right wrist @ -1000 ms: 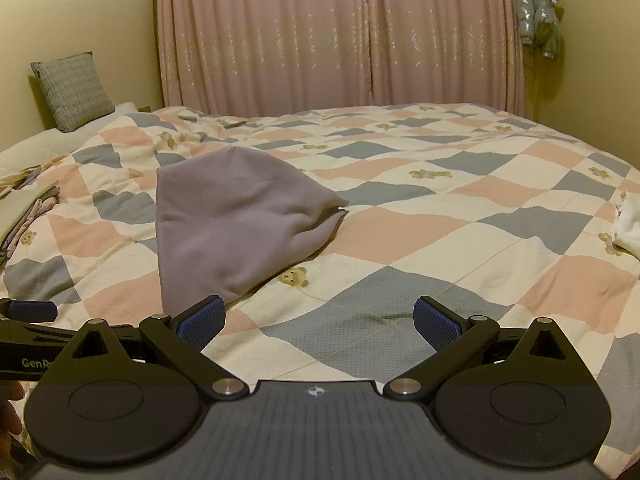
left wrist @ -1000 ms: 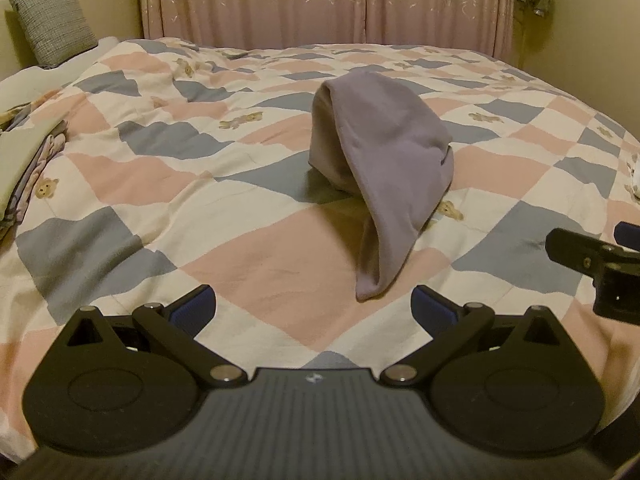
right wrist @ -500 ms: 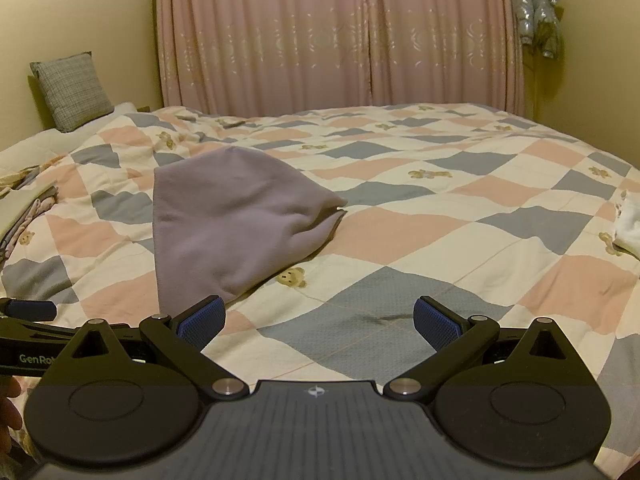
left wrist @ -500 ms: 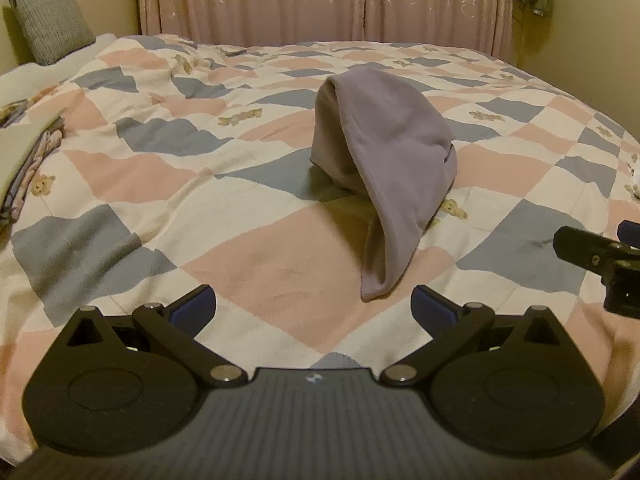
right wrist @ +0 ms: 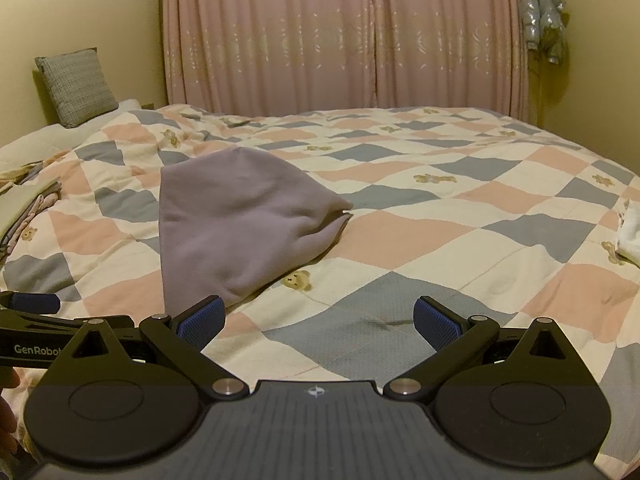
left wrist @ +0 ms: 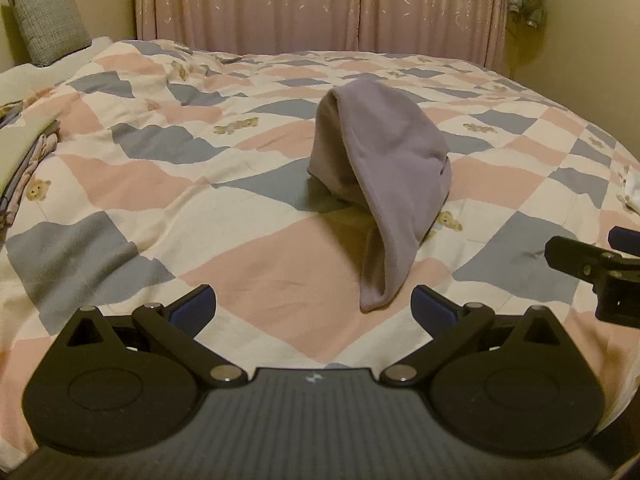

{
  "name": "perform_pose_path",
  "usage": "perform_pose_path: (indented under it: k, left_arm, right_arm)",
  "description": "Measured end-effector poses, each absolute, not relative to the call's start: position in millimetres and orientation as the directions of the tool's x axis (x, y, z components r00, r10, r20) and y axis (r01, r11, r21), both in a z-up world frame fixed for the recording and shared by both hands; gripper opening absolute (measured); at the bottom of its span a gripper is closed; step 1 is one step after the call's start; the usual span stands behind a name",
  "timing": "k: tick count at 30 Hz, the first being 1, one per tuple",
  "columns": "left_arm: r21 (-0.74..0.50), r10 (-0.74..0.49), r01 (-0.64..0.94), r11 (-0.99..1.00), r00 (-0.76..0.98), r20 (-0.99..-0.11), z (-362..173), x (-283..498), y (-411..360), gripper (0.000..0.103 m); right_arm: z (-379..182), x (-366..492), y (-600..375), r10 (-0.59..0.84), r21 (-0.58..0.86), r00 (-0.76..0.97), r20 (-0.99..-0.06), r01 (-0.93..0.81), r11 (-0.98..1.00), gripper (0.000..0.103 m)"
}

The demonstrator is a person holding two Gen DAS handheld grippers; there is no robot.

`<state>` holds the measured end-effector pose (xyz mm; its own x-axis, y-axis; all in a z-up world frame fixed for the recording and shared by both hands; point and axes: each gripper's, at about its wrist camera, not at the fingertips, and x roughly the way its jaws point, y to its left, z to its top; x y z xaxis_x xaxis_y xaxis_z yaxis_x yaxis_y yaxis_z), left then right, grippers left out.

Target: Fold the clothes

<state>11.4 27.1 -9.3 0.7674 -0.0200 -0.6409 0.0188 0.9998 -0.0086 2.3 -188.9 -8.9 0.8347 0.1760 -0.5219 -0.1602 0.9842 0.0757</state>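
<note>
A folded mauve-grey garment lies bunched in the middle of the checkered bed cover; it also shows in the right wrist view. My left gripper is open and empty, low over the cover just in front of the garment's near tip. My right gripper is open and empty, to the right of the garment's near end. The right gripper shows at the right edge of the left wrist view, and the left gripper at the left edge of the right wrist view.
The bed cover has pink, grey and cream squares with bears. A grey cushion leans at the back left, folded cloth lies at the left edge, a white cloth at the right edge. Pink curtains hang behind.
Both grippers have tilted up and drawn back slightly from the garment. The garment has not moved and both grippers stay open.
</note>
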Motion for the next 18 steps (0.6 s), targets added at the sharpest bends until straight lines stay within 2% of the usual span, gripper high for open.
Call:
perform_pose_path:
  k: [18]
  left_arm:
    - [0.009, 0.005, 0.001, 1.000, 0.763, -0.646, -7.3, 15.1, 31.8, 0.103]
  right_arm:
    - [-7.9, 7.4, -188.9, 0.182, 0.075, 0.835, -0.520, -0.168, 0.983, 0.103]
